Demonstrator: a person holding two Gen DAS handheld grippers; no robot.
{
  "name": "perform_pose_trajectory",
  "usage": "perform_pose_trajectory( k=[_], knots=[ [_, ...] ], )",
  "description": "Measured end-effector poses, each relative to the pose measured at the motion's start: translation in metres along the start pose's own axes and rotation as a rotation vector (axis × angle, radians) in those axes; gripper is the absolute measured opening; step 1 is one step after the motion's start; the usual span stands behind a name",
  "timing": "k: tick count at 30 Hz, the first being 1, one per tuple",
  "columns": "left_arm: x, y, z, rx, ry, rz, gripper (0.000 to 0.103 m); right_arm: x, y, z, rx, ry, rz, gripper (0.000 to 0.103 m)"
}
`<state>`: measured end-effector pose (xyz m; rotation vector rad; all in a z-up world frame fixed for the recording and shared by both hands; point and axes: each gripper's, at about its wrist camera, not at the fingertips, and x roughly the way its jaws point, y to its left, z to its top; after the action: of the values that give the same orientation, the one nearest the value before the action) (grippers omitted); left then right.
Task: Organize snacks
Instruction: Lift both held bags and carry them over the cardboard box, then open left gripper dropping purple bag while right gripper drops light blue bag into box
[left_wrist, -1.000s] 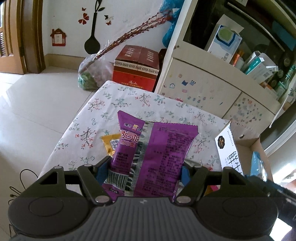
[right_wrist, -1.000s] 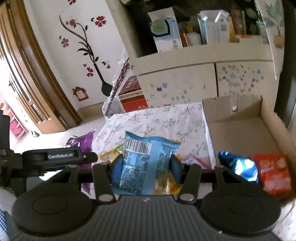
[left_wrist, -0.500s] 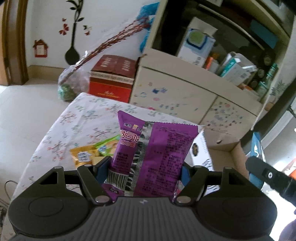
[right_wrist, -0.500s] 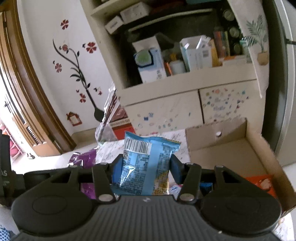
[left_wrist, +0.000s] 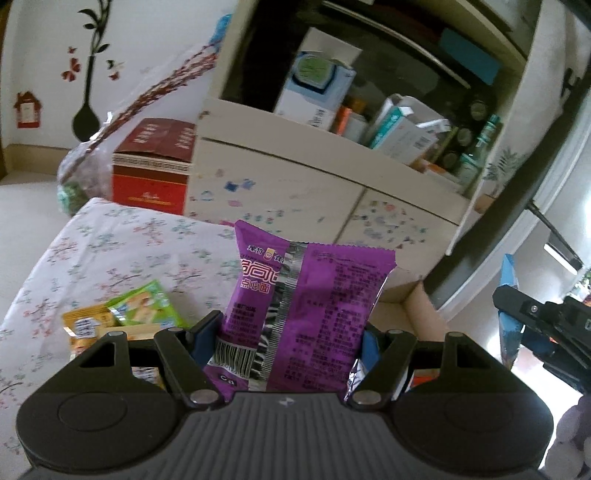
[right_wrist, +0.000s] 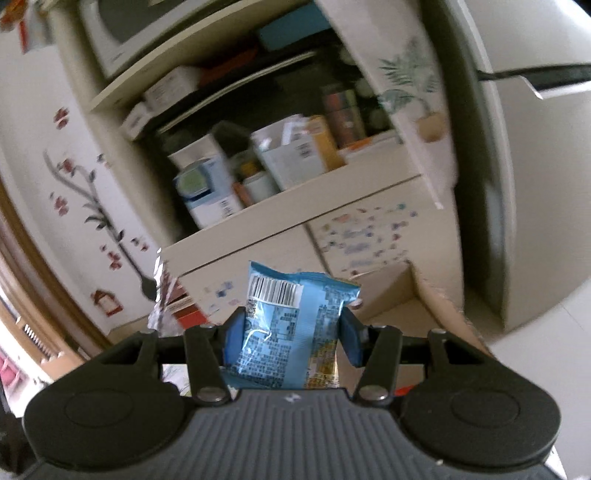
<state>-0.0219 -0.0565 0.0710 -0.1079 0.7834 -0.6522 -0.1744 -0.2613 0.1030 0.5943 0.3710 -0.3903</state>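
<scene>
We find the left gripper (left_wrist: 290, 341) clamped on a purple packet (left_wrist: 303, 317), upright, its Chinese print and barcode facing us. The right gripper (right_wrist: 291, 334) grips a blue packet (right_wrist: 291, 328), long axis upright, barcode uppermost; its small print is unreadable.

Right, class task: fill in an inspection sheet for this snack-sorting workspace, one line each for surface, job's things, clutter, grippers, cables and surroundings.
Surface: table under a white floral cloth.
Job's things: purple foil snack packet held upright; light blue snack packet with barcode held upright; open brown cardboard box at the table's right end.
Clutter: small green packet and yellow packet lying on the cloth.
Grippers: left gripper shut on the purple packet; right gripper shut on the blue one.
Cables: nothing seen.
Surroundings: cream cabinet with stickered doors, shelf crowded with cartons; red gift box on the floor.
</scene>
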Motion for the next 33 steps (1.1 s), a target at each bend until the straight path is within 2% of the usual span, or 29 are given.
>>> perform_pose_trajectory(
  k=[9, 18, 24, 26, 29, 31, 33],
  knots=[
    [0.019, -0.030, -0.004, 0.032, 0.034, -0.096, 0.078, -0.004, -0.030, 0.008, 0.075, -0.024, -0.044, 0.053],
    [0.042, -0.057, -0.004, 0.052, 0.062, -0.155, 0.078, 0.010, -0.055, 0.006, 0.206, 0.022, -0.079, 0.053],
    [0.060, -0.072, -0.005, 0.066, 0.069, -0.172, 0.078, 0.015, -0.063, 0.006, 0.248, 0.032, -0.102, 0.056],
    [0.065, -0.078, -0.007, 0.086, 0.069, -0.175, 0.088, 0.017, -0.066, 0.006, 0.262, 0.036, -0.116, 0.056],
    [0.063, -0.088, -0.011, 0.134, 0.045, -0.143, 0.103, 0.020, -0.071, 0.006, 0.291, 0.046, -0.145, 0.064],
    [0.058, -0.092, -0.011, 0.155, 0.036, -0.161, 0.103, 0.020, -0.073, 0.006, 0.302, 0.049, -0.152, 0.073],
    [0.054, -0.090, -0.008, 0.141, 0.036, -0.170, 0.103, 0.021, -0.072, 0.006, 0.290, 0.048, -0.156, 0.077]
  ],
)
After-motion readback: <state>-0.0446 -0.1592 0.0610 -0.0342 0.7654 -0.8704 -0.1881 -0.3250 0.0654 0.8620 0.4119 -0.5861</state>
